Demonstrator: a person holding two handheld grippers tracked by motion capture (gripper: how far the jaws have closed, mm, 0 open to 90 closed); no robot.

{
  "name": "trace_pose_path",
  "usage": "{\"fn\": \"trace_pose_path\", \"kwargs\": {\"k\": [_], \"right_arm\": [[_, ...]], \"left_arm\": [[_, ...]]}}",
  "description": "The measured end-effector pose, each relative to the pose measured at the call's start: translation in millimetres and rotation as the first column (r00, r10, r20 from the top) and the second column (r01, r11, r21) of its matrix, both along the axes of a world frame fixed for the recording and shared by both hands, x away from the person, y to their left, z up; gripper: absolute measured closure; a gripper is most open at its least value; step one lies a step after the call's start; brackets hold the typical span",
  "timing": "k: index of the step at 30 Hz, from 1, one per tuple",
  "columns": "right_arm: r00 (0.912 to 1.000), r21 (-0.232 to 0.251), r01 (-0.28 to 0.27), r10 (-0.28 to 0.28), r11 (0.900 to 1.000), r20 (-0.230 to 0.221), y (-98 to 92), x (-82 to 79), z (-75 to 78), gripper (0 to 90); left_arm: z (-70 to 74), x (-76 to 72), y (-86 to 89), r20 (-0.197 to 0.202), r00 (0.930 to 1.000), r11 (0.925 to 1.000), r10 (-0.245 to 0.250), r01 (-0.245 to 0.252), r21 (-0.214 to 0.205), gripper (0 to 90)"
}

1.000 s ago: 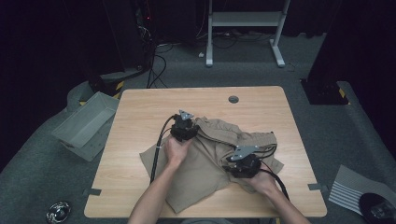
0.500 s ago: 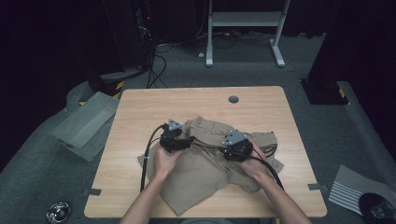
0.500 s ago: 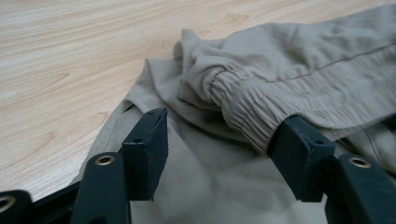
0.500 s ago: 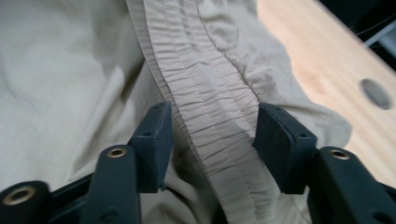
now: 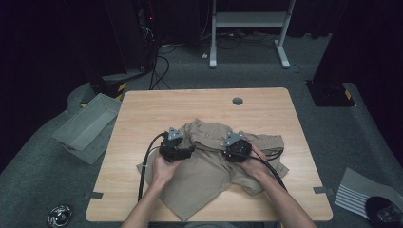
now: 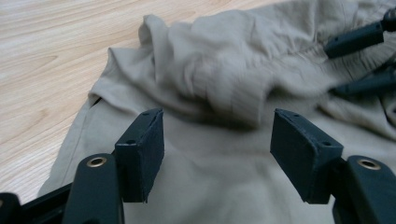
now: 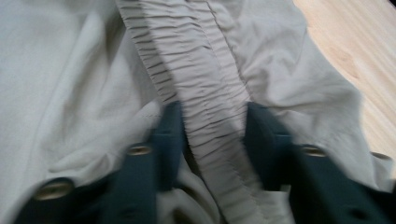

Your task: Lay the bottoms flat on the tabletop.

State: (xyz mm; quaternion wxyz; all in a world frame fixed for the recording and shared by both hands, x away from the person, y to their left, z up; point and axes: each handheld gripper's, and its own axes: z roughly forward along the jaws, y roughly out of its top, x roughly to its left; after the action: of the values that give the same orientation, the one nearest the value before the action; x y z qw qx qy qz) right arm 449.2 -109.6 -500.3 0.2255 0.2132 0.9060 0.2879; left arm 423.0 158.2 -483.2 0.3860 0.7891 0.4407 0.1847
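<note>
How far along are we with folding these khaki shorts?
Early. Done: the khaki shorts lie bunched on the table, with no neat fold. In hand: the right gripper has been closing around the gathered waistband; the left gripper has been opening, its jaws wide over the cloth. Left: smoothing and every fold.

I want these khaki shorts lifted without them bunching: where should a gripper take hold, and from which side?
Probably the gathered elastic waistband of the shorts: it is a thick, raised strip that runs straight between the right gripper jaws. Come from above, jaws straddling it crosswise. The left gripper hangs open over flat cloth, a worse hold.
</note>
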Motion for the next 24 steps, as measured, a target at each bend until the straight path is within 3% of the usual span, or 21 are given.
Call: {"fn": "trace_pose_path", "kwargs": {"k": [1,4,8,11,13,16,21,24], "right_arm": [[0.9999,0.020,-0.001,0.001,0.9998,-0.012,-2.8,2.0,1.2,77.6],[0.9992,0.033,0.040,-0.039,0.9987,-0.007,-9.1,6.8,2.1,85.7],[0.9978,0.063,0.067,-0.067,0.9958,0.003,-15.5,8.8,7.1,88.5],[0.9970,0.089,0.073,-0.075,0.9933,0.019,-18.2,8.6,13.2,89.3],[0.9960,0.101,0.081,-0.084,0.9916,0.030,-20.2,10.0,15.6,89.5],[0.9934,0.092,0.099,-0.104,0.9908,0.049,-22.0,17.3,22.2,89.7],[0.9787,0.147,0.194,-0.201,0.9700,0.039,-30.3,47.2,44.9,89.9],[0.9570,0.143,0.286,-0.290,0.9473,0.004,-38.1,73.4,48.1,90.0]], "left_arm": [[-1.1,-0.7,2.2,-0.002,1.0000,1.0000,0.004,-0.004,0.001,34.6],[-7.5,-3.9,10.4,-0.003,0.9996,0.9992,0.030,-0.030,0.028,33.9],[-23.4,-8.1,18.5,-0.022,0.9981,0.9945,0.057,-0.055,0.089,33.8],[-34.8,-9.6,19.8,-0.048,0.9956,0.9870,0.081,-0.074,0.143,33.8],[-36.8,-11.3,22.4,-0.050,0.9946,0.9903,0.091,-0.085,0.110,33.6],[-37.4,-15.6,23.8,-0.053,0.9951,0.9923,0.083,-0.078,0.096,34.5],[-35.9,-32.1,28.1,-0.063,0.9960,0.9931,0.063,-0.056,0.103,39.1],[-35.5,-46.1,31.1,-0.069,0.9966,0.9944,0.046,-0.040,0.098,41.2]]}}
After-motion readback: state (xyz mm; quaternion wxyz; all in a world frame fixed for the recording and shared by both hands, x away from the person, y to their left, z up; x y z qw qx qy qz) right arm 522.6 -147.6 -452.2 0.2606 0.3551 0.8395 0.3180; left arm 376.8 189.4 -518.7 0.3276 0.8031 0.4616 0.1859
